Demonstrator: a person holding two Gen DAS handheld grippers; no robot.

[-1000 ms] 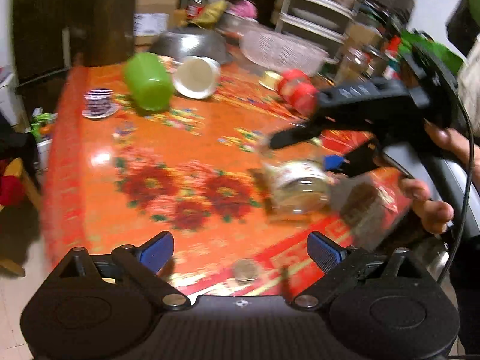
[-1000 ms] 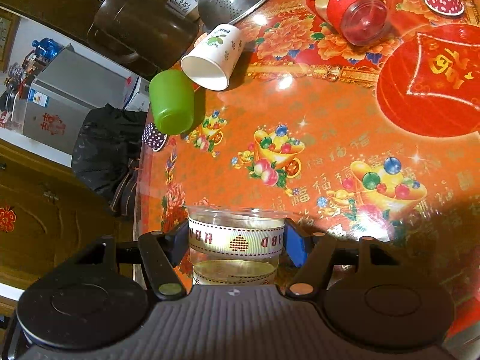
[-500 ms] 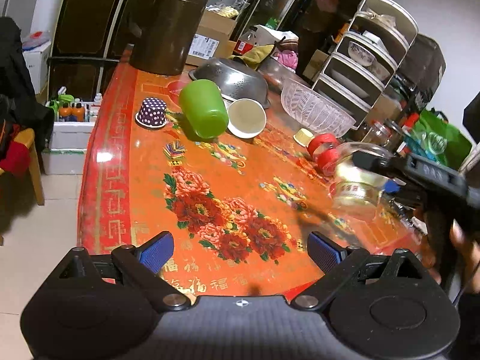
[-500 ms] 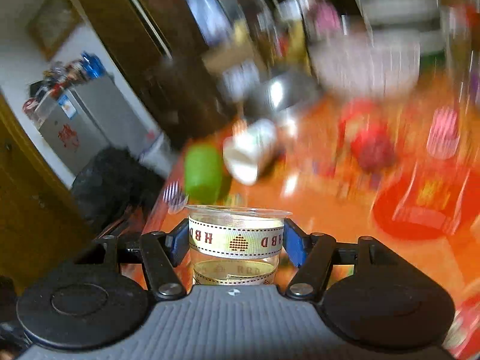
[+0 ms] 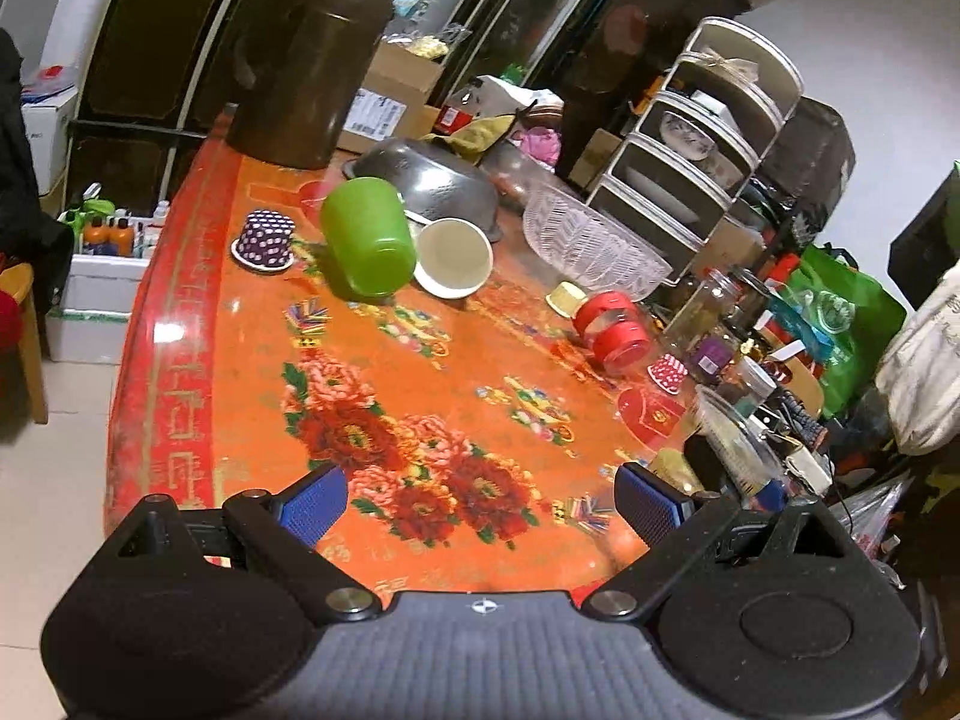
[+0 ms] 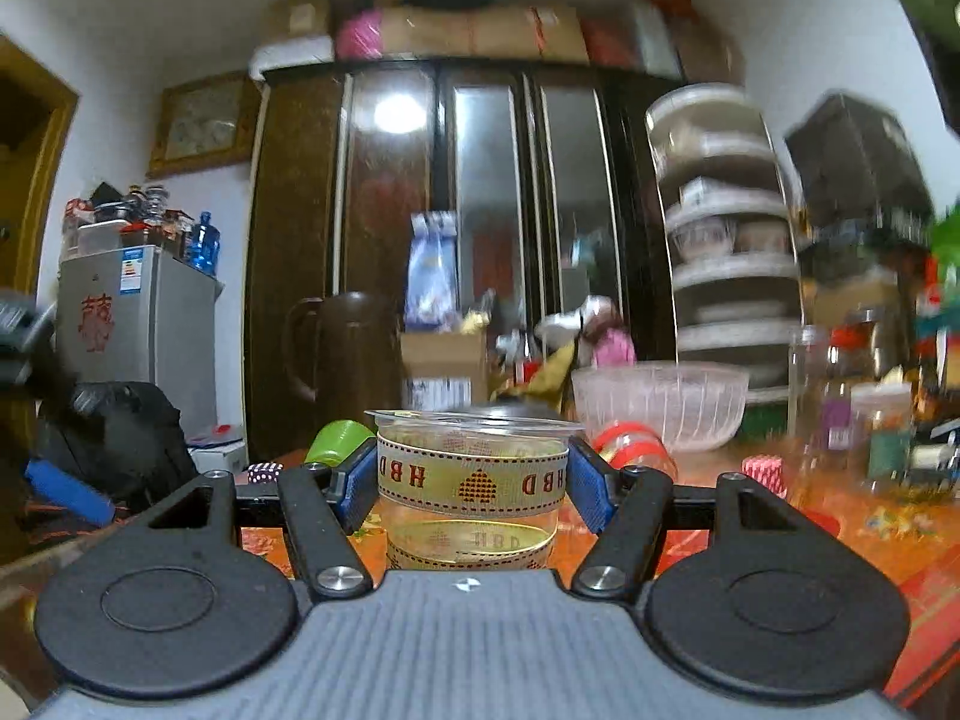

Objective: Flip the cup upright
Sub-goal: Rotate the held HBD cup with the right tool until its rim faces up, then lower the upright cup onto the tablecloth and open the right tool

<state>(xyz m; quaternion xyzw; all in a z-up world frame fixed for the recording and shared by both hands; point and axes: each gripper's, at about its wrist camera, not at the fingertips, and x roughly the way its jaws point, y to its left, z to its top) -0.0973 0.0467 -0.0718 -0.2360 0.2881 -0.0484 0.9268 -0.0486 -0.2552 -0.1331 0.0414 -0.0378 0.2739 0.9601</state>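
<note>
Cluttered red table (image 5: 198, 360) below, my right gripper (image 6: 471, 477) pinches the clear cup (image 6: 471, 480) mouth-up near its right edge, my left gripper (image 5: 474, 504) gaping empty; squeezing could buckle it.

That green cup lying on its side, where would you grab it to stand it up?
Grip the green cup across its round side wall, coming from above with the open left gripper. It lies tipped with its closed base toward the camera, and the white paper cup crowds one side.
</note>
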